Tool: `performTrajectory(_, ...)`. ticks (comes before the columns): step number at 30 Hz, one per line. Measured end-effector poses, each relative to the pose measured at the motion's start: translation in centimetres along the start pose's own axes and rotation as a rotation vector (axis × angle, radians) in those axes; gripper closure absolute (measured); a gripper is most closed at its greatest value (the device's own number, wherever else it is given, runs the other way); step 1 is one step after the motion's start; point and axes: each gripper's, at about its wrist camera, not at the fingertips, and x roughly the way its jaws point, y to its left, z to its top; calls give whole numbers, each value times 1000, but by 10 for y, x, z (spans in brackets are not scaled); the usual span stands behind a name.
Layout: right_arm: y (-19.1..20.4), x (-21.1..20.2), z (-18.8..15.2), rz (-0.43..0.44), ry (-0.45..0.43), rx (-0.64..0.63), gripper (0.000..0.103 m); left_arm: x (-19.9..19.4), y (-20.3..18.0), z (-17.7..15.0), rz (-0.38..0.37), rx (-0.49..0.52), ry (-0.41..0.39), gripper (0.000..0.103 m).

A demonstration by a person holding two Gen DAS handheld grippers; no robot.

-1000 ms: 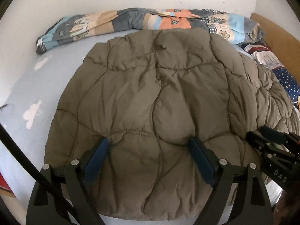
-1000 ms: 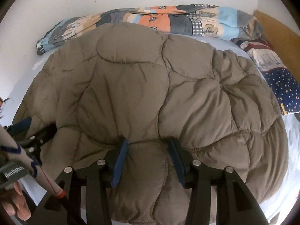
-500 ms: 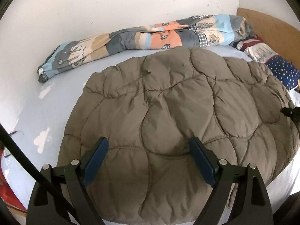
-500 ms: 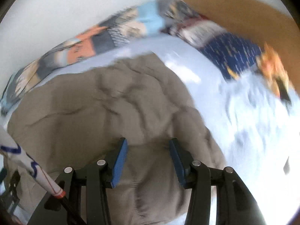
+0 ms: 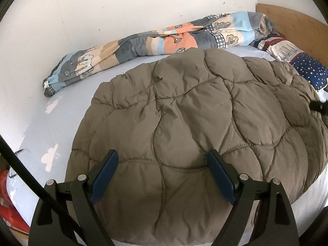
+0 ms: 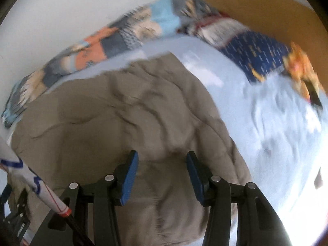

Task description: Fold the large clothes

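A large olive-brown quilted puffer coat (image 5: 194,119) lies spread on a light blue bed sheet (image 5: 61,106). My left gripper (image 5: 162,164) is open, its blue pads wide apart above the coat's near edge, holding nothing. My right gripper (image 6: 162,164) is open too, hovering over the coat (image 6: 123,123) near its right side; that view is blurred by motion. The right gripper's tip (image 5: 317,106) shows at the right edge of the left wrist view.
A rolled patchwork blanket (image 5: 143,47) lies along the white wall at the back. A star-print navy pillow (image 5: 311,71) and a wooden headboard (image 5: 297,22) are at the right. An orange object (image 6: 301,71) lies on the sheet. Something red (image 5: 8,201) sits at the lower left.
Both grippers have pulled back from the coat. The right gripper swung to the right, so its view now shows the coat's right edge and bare sheet. The coat lies flatter.
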Motion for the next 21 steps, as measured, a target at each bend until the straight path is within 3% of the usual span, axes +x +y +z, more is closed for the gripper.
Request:
performTrajectory(3, 19, -8, -1, 65, -39, -52, 51, -1, 0, -1, 3, 13, -5, 15)
performTrajectory(9, 60, -4, -10, 151, -26, -143, 51, -3, -2, -2, 11, 41, -14, 15)
performTrajectory(21, 85, 19, -25, 107, 30, -256, 45, -4, -2, -1, 11, 48, -15, 15)
